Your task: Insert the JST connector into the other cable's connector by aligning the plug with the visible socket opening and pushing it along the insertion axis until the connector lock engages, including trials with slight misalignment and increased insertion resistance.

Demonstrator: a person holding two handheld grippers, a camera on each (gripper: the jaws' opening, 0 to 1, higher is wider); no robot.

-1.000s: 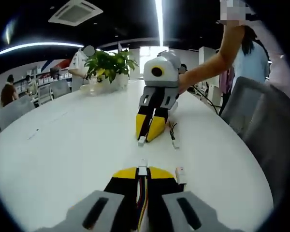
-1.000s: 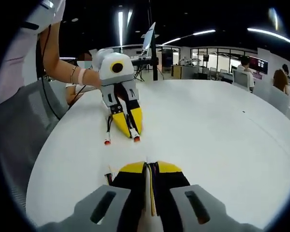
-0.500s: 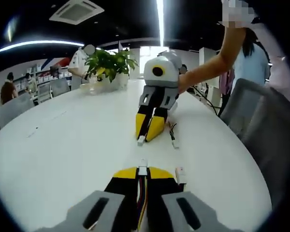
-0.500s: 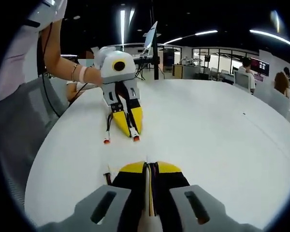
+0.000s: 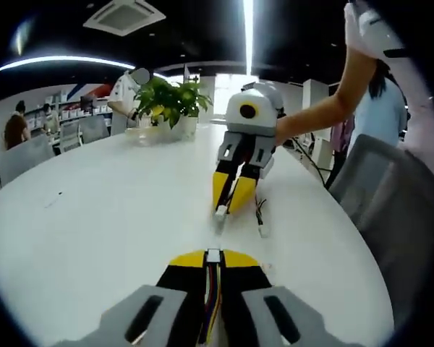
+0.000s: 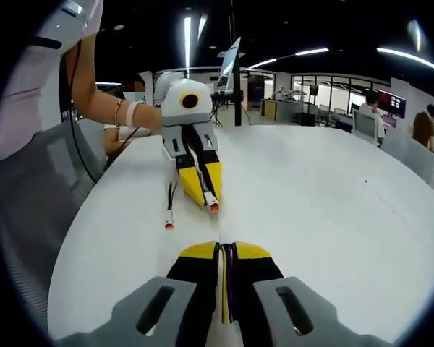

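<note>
In the left gripper view my left gripper [image 5: 213, 258] is shut on a small white JST connector [image 5: 213, 254], with coloured wires running back between the jaws. Facing it, my right gripper [image 5: 230, 200] is shut on the other cable, whose white connector [image 5: 220, 212] sticks out at its tips just above the white table [image 5: 94, 210]. That cable's loose end [image 5: 261, 233] lies on the table beside it. In the right gripper view my right gripper [image 6: 226, 250] is shut on a thin cable. Opposite, the left gripper [image 6: 202, 189] holds its red-tipped connector [image 6: 214, 207]. A gap separates the two connectors.
A potted plant [image 5: 166, 105] stands at the far side of the table. A grey chair [image 5: 369, 188] sits close to the table edge, beside the person's arm [image 5: 318, 116]. Another loose cable end [image 6: 169, 225] lies on the table [image 6: 333, 202]. Other people sit in the background.
Both views have shifted slightly. In each, the facing gripper now sits a little further right and more tilted. Both grippers stay shut on their cables, and the connectors remain apart.
</note>
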